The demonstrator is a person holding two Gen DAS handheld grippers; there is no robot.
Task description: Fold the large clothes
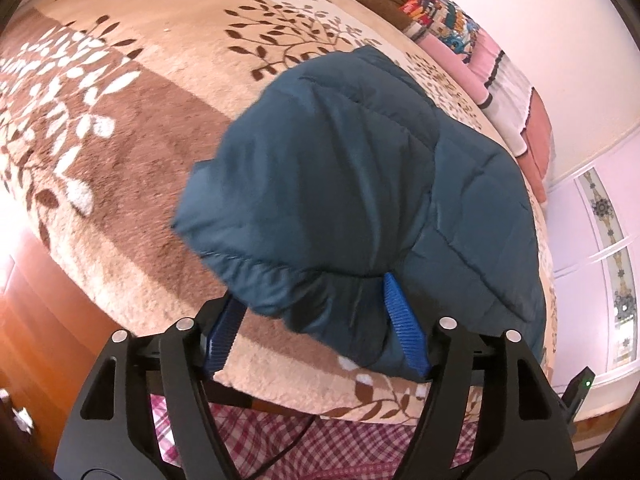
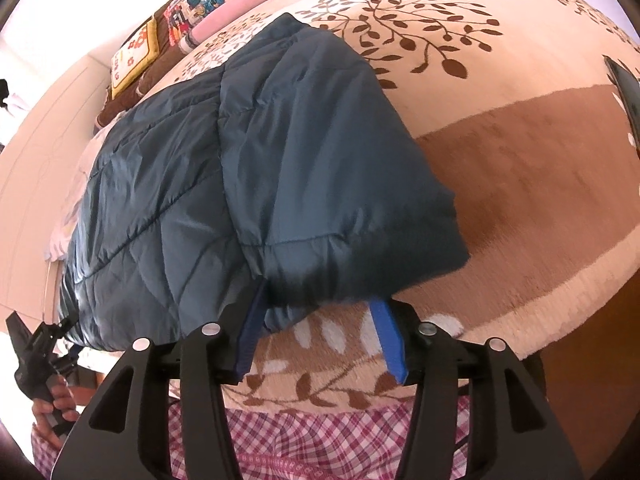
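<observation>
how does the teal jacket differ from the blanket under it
The teal jacket is plain, smooth and quilted with stitched lines; the blanket is fuzzy, beige and brown, with a leaf pattern. The jacket is folded into a bulky, puffy bundle, while the blanket lies spread flat across the bed. The jacket's near edge sits between the fingers of each hand-held gripper; the blanket is not gripped. Both are soft fabric.
</observation>
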